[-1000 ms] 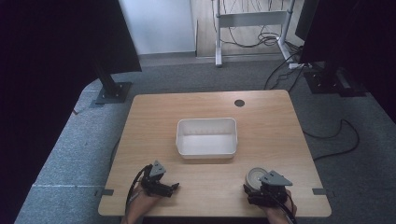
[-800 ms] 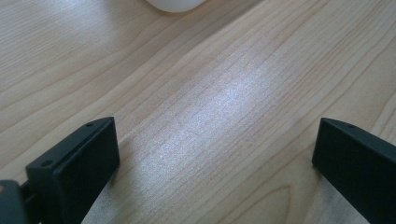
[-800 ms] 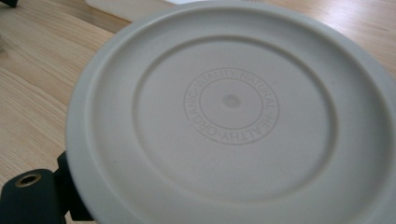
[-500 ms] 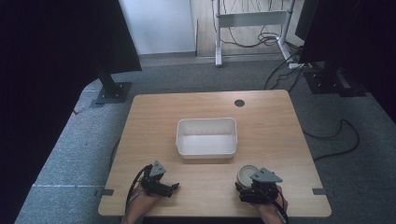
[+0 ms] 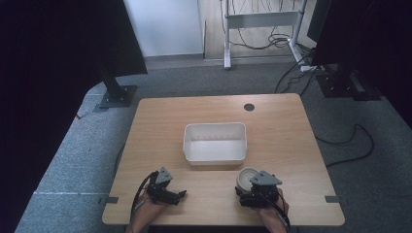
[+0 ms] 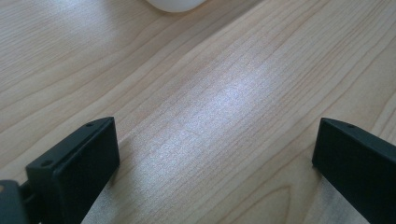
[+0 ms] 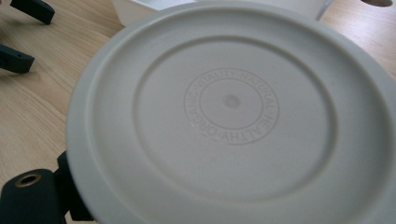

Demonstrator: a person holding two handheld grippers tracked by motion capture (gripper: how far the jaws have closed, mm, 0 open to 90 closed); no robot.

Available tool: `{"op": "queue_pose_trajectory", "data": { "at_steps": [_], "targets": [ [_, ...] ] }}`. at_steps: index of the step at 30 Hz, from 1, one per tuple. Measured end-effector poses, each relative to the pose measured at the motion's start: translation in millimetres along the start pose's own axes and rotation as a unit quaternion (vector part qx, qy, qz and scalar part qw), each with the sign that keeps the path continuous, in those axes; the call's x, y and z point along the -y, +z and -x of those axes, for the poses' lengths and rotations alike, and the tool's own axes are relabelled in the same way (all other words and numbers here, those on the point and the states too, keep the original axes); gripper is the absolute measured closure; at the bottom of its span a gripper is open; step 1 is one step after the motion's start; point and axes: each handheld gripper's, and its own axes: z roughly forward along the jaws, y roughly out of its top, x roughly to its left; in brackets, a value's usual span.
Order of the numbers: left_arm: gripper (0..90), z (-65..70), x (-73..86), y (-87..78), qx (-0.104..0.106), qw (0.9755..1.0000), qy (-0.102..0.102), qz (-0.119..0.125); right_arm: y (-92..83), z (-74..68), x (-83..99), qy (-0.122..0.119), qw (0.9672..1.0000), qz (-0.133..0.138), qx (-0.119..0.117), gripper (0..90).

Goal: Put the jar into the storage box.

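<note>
A round white plate [image 5: 246, 177] is near the table's front edge, right of centre, with my right gripper [image 5: 248, 188] shut on it. In the right gripper view the plate [image 7: 233, 116] is very close, its embossed ring of lettering facing the camera, and one black jaw pokes out under its lower left rim. A white rectangular tub [image 5: 214, 156] stands at the table's middle, just beyond the plate. My left gripper [image 5: 180, 194] rests at the front left, pointing right. It is open, its jaws wide apart over bare wood [image 6: 215, 158].
The wooden table [image 5: 286, 131] has a dark round hole [image 5: 249, 107] near its far edge. The tub's edge [image 6: 175, 4] lies ahead of the left gripper. Grey carpet, black stands and cables surround the table.
My right gripper has slid left along the front edge, carrying the plate with it. The left gripper and the tub have stayed put.
</note>
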Motion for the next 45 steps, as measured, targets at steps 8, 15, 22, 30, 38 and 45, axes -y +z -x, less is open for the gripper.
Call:
{"op": "queue_pose_trajectory", "data": {
  "at_steps": [8,15,22,30,38,45],
  "targets": [
    [0.3,0.0,0.0,0.0,0.000,1.0000,0.000,0.000,9.4,-3.4,-6.6,0.001,1.0000,0.004,-0.007,9.2],
    [0.3,0.0,0.0,0.0,0.000,1.0000,0.000,0.000,17.0,-7.0,-13.7,-0.001,0.9999,0.006,-0.013,9.2],
    [0.3,0.0,0.0,0.0,0.000,1.0000,0.000,0.000,25.8,-11.5,-20.8,-0.004,0.9998,0.007,-0.020,9.2],
    [0.3,0.0,0.0,0.0,0.000,1.0000,0.000,0.000,34.3,-15.1,-28.5,-0.005,0.9996,0.009,-0.025,9.2],
    [0.3,-0.2,-0.1,0.0,0.001,1.0000,0.001,0.000,42.0,-18.5,-36.3,-0.006,0.9994,0.011,-0.031,9.2],
    [0.2,-0.2,-0.1,0.0,0.001,1.0000,0.001,0.000,48.1,-22.0,-45.7,-0.009,0.9993,0.014,-0.035,9.2]
  ]
}}
